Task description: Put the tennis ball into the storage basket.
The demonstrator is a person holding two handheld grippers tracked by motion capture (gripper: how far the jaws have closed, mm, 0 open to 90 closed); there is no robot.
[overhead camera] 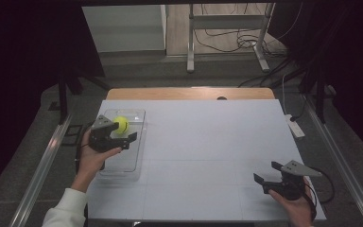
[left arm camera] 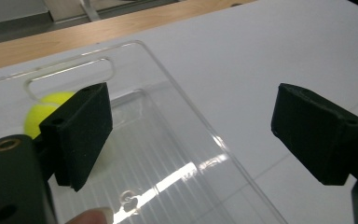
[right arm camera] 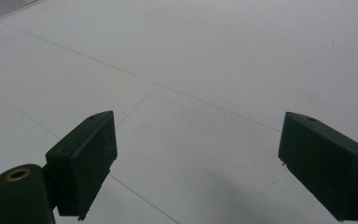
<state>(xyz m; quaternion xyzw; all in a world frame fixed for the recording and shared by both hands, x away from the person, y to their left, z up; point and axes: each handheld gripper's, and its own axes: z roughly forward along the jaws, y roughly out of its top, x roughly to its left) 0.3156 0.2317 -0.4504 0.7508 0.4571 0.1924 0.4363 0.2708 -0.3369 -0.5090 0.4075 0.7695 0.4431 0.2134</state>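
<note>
- Nearest to us in the high view, our right gripper (overhead camera: 271, 172) hovers low over the near right part of the white table (overhead camera: 208, 142), held in our right hand (overhead camera: 297, 203); its jaws stand wide apart with nothing between them.
- In the right gripper view that gripper (right arm camera: 196, 161) looks along its two black jaws at bare white tabletop (right arm camera: 205, 70) crossed by thin seam lines.
- Farther in, on the left side, our left hand (overhead camera: 90, 158) holds the left gripper (overhead camera: 125, 132) above a clear tray (overhead camera: 127, 163), its jaws also spread open and holding nothing.
- The tray is see-through plastic, long and shallow, with rounded corners; in the left gripper view its floor (left arm camera: 158, 158) shows fine ribbed lines and glare, and a slot-shaped handle opening is cut near its far end.
- The ball (overhead camera: 120, 125) lies inside the tray toward the far end, just beside the left gripper's far jaw in the high view.
- It is a bright yellow-green ball that looks round; in the left gripper view the ball (left arm camera: 39, 114) peeks out behind the left-hand jaw, partly hidden, so we cannot tell whether jaw and ball touch.
- Beyond the tray the table's wooden far edge (overhead camera: 189, 92) shows, then the grey floor (overhead camera: 137, 71) with cables (overhead camera: 246, 42).
</note>
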